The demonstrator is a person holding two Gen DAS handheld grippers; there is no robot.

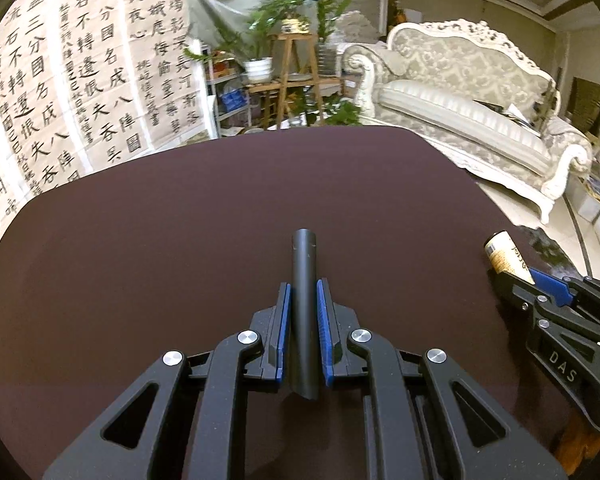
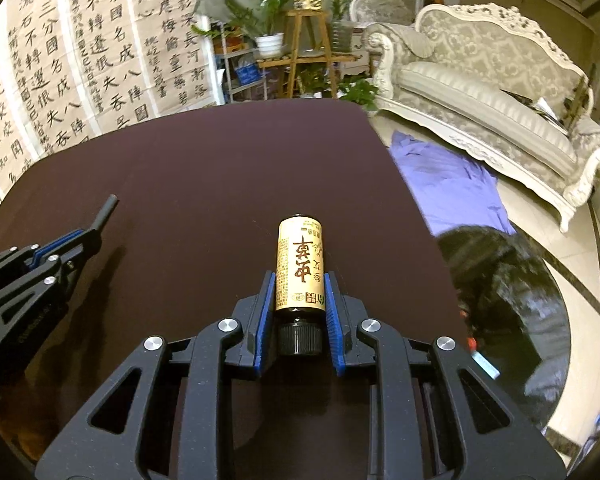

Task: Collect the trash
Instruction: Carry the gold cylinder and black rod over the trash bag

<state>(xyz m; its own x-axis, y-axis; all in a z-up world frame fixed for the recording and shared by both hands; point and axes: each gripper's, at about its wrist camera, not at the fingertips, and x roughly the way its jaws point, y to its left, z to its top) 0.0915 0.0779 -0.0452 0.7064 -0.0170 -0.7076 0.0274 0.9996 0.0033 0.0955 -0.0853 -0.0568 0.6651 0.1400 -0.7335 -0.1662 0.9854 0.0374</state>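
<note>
Right tool (image 2: 300, 294) grips gold-labelled bottle (image 2: 300, 268) (brown calligraphy, unreadable).

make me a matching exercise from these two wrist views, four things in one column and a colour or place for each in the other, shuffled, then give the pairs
Things
1. black tube
2. small bottle
3. sofa
4. cloth on the floor

Colour or place
A. purple, lying between the table and the sofa
B. gold label, black cap, between the jaws of the right gripper
C. pale grey with carved white trim, right of the table
D. plain and dark, clamped by the left gripper

Pairs: 1-D, 2-B, 3-C, 4-A
</note>
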